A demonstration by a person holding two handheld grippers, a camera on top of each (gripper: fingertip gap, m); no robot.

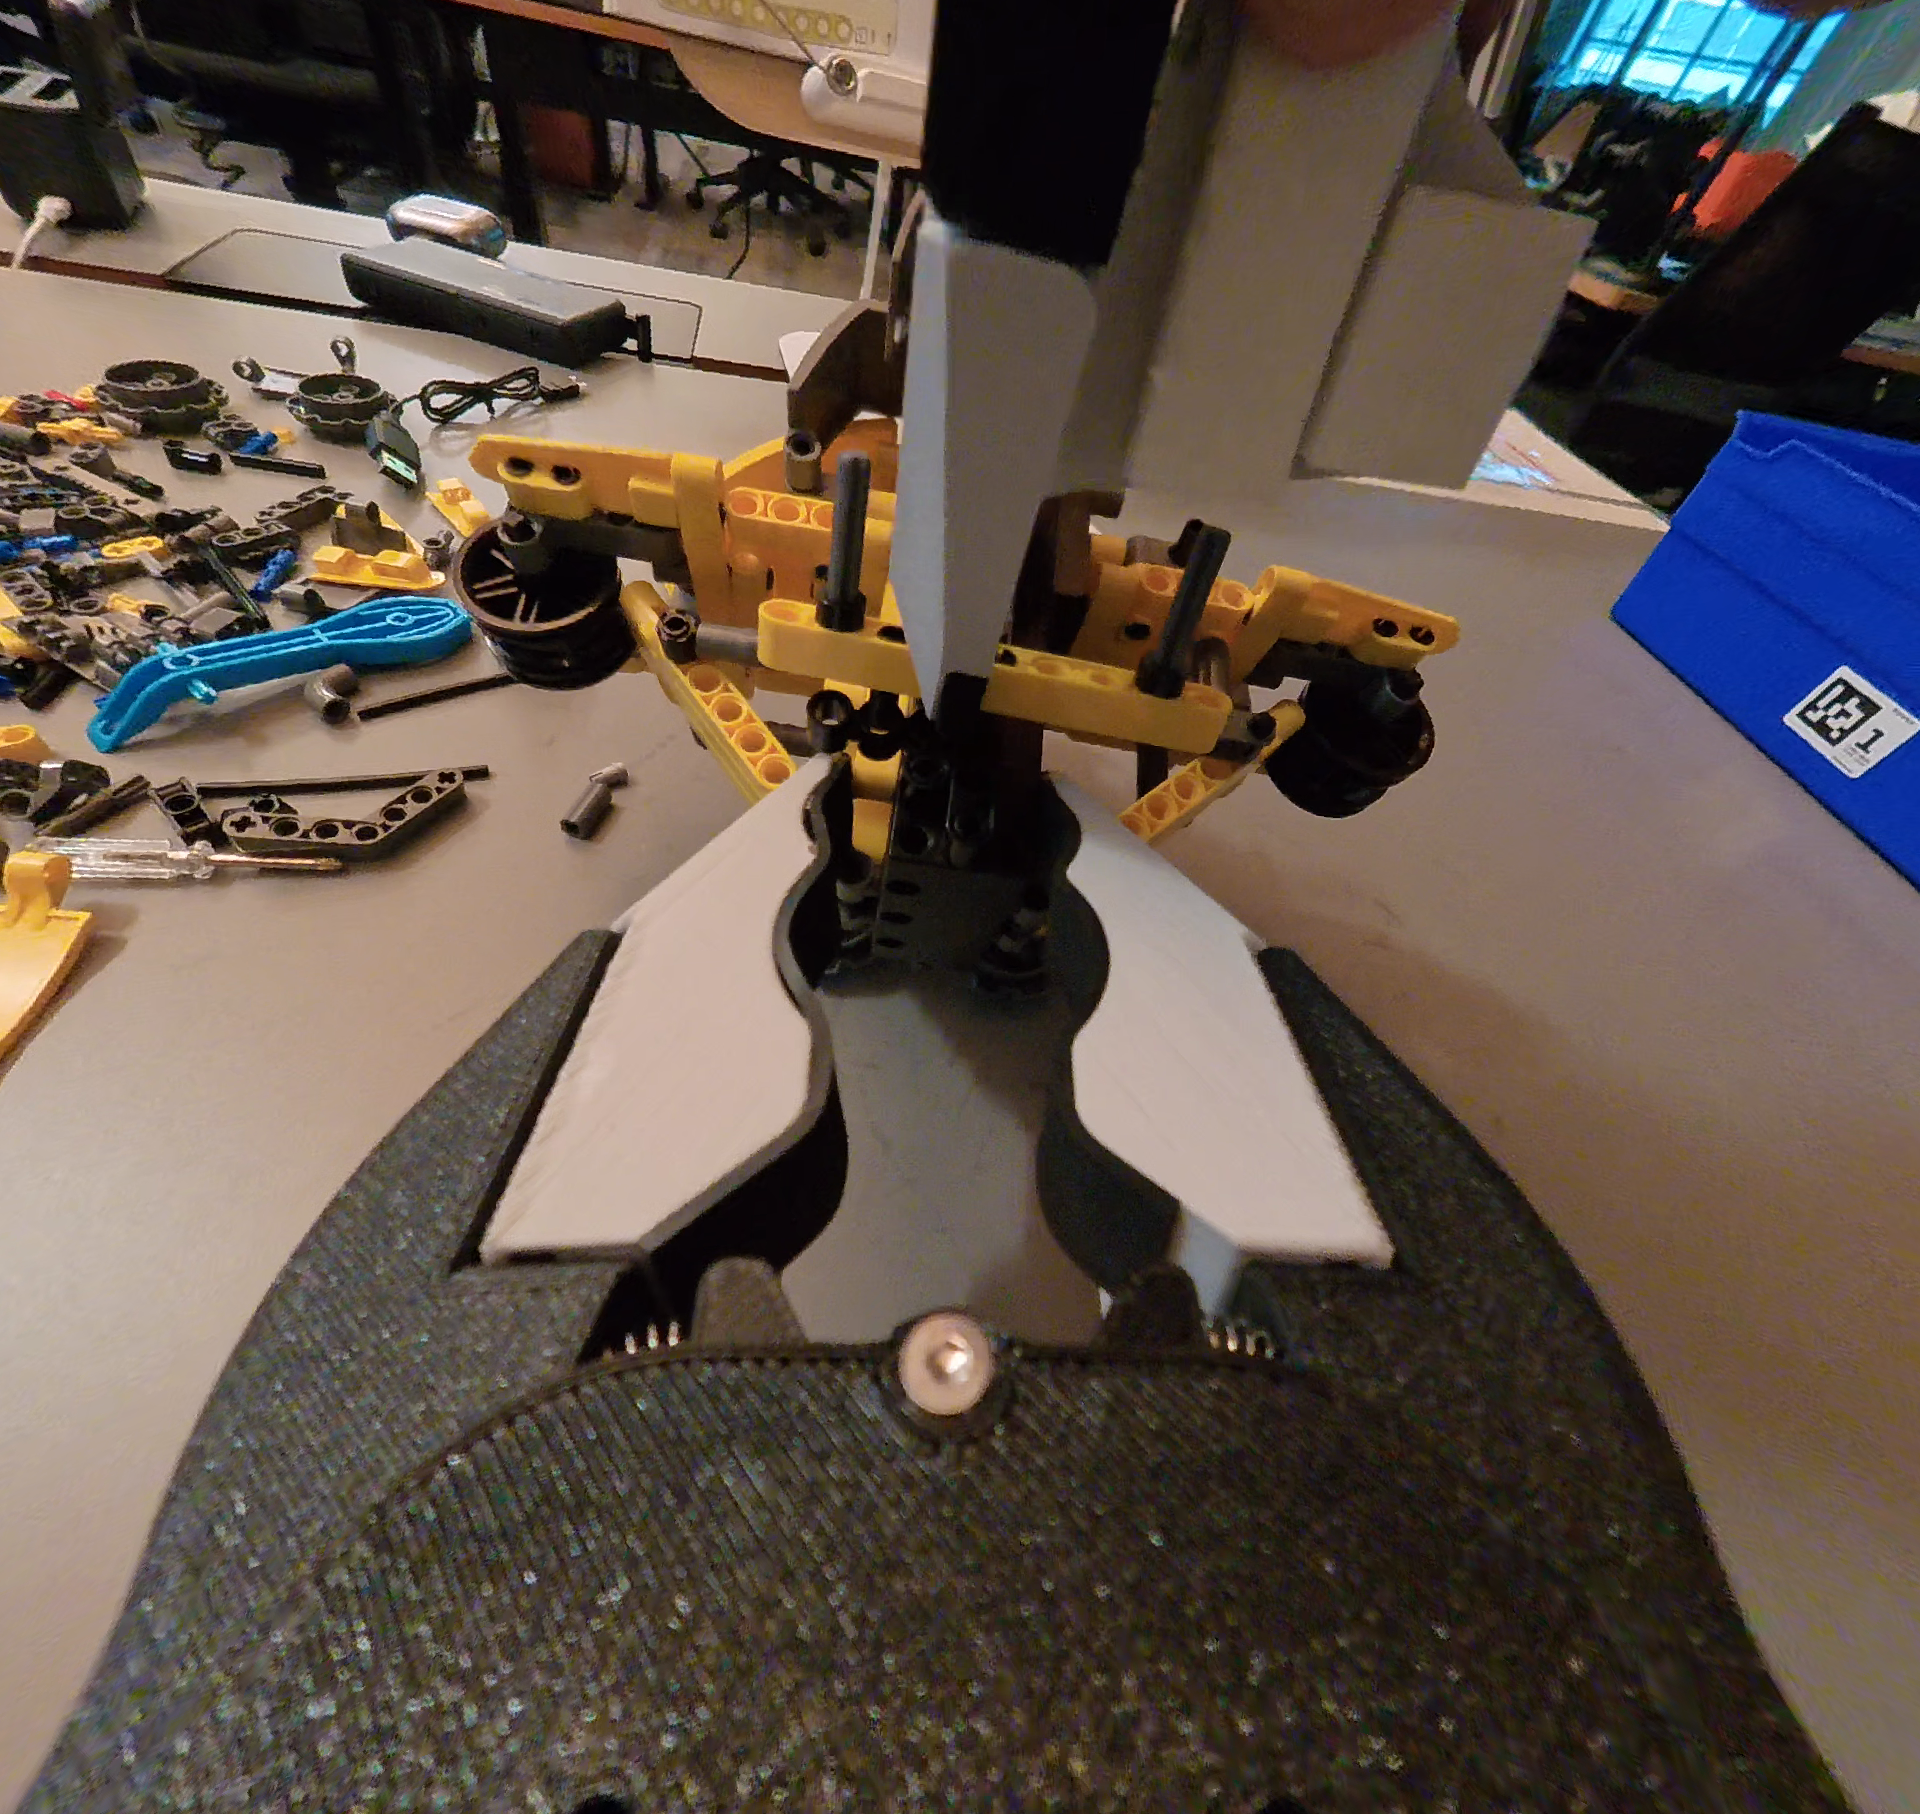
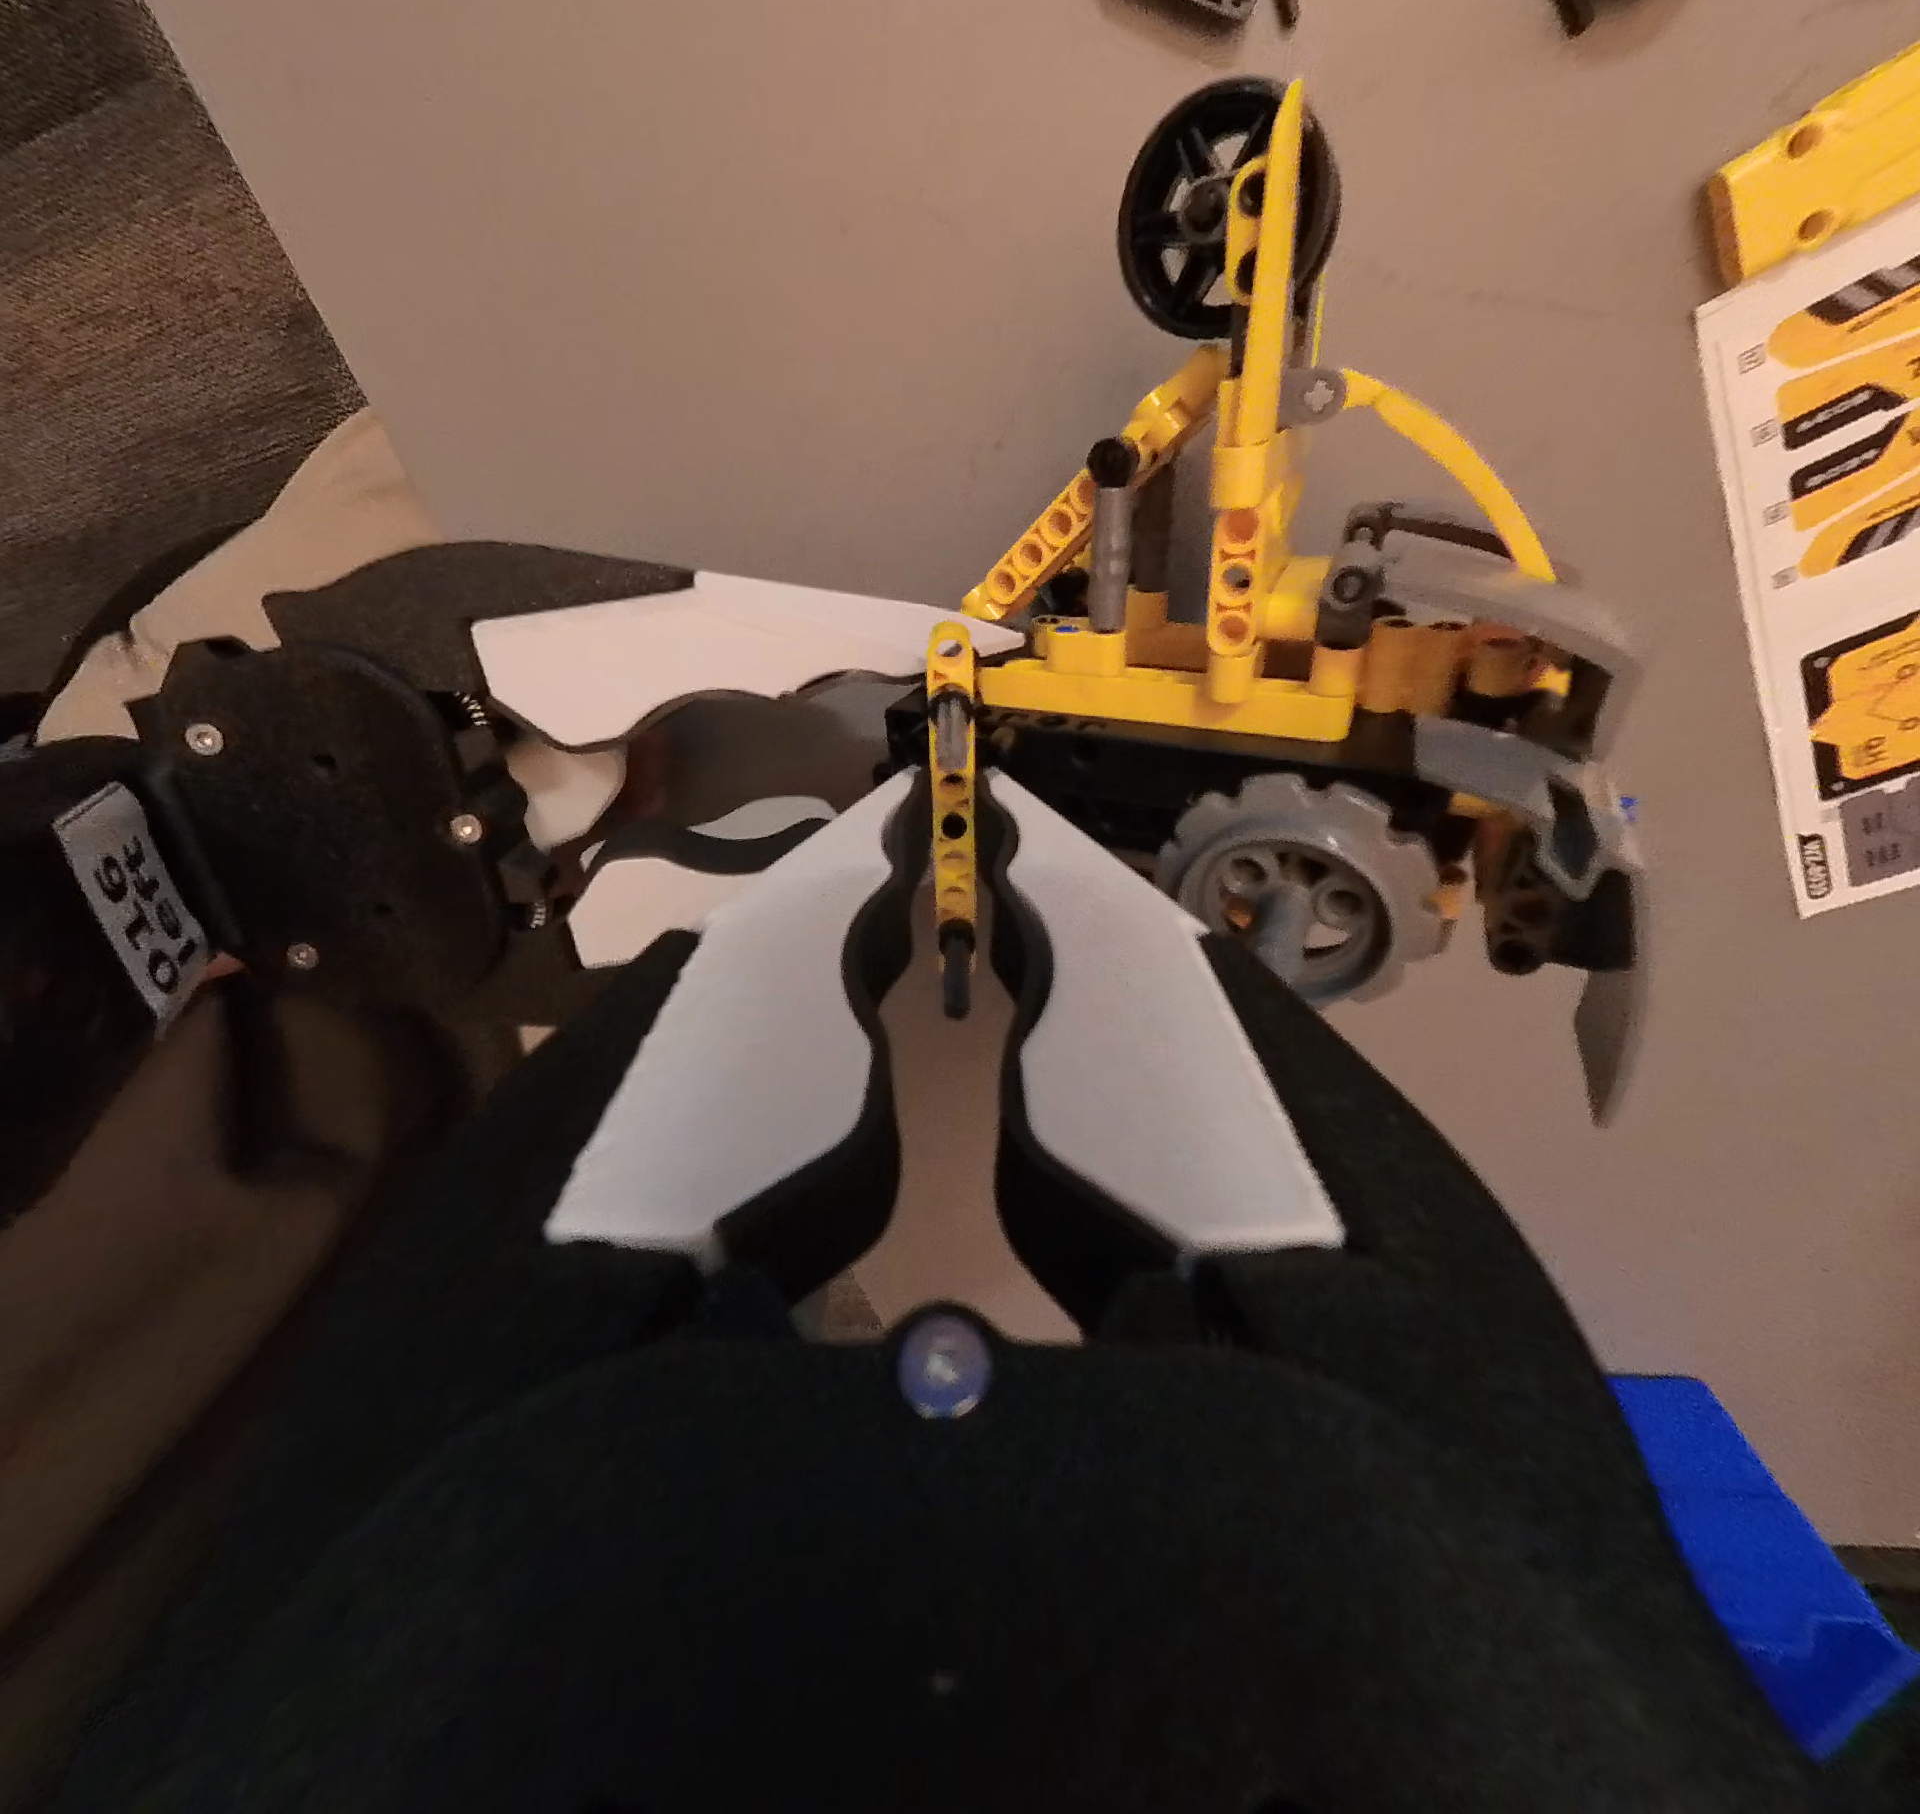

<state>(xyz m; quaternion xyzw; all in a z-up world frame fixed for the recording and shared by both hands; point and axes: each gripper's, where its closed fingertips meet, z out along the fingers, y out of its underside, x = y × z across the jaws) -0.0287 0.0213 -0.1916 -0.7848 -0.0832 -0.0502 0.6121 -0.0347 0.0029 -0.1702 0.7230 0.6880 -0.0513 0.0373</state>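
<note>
Above the grey table [image 1: 1455, 1089], left gripper [image 1: 940, 788] clamped on yellow model vehicle [image 1: 1039, 663] to steady it, right gripper [image 2: 951, 808] pinching yellow beam [image 2: 954, 808] at its edge.

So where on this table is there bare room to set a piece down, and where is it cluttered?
Bare grey table lies between the yellow model and the blue bin, and also near the left gripper, below the loose parts. It is crowded on the far left, around the blue tool and the loose parts. The right gripper holds a yellow beam.
</note>
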